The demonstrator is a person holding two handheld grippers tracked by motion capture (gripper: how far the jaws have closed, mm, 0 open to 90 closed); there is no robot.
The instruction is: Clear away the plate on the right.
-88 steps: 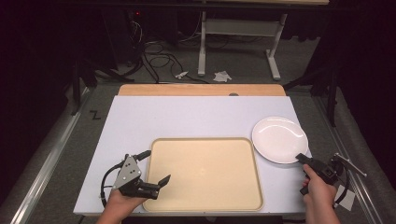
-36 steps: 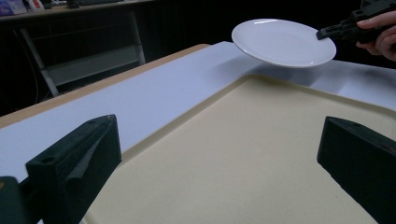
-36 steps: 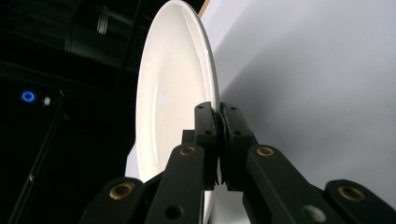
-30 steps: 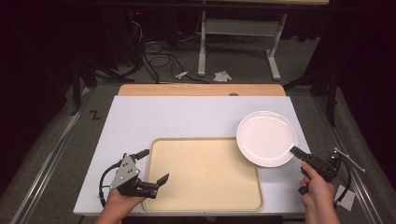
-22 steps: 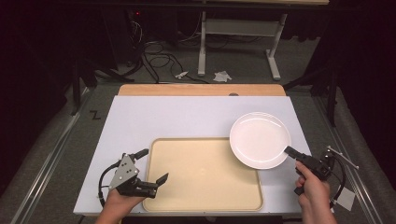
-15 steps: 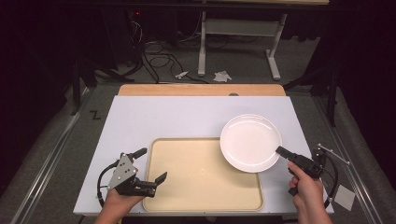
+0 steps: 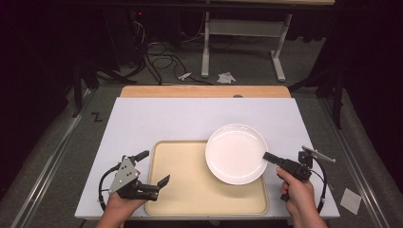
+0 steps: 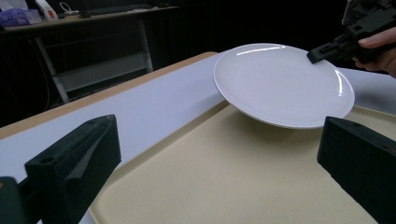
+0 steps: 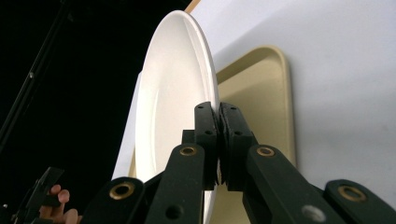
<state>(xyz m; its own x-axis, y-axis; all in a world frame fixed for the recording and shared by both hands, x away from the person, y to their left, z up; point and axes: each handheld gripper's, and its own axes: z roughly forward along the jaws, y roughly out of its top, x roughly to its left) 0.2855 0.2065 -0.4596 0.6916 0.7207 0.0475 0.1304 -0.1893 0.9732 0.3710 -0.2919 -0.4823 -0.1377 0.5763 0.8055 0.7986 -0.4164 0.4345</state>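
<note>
**Over the tray: a plate carried by its rim**

Above the table [image 7: 157,114], in the high view, the right gripper [image 7: 267,156] pinches a white plate [image 7: 236,153] at its 3 o'clock edge. The plate hangs over the 1 o'clock corner of the tan tray [image 7: 190,190], probably so it can be set down inside. The left gripper [image 7: 154,172] sits at the tray's 8 o'clock corner, jaws spread, holding nothing, seemingly waiting.

In the left gripper view, its two black jaws stand wide apart over the tray [image 8: 224,177]. The plate [image 8: 280,84] floats at 1 o'clock, clear of the tray floor and tilted, since it is held from one side only. The right gripper [image 8: 317,53] bites its far rim.

In the right gripper view, the jaws of the right gripper [image 9: 218,116] are pressed onto the plate [image 9: 173,98] rim, a thin hold suited to a shallow lip. The tray [image 9: 261,93] lies behind.
</note>
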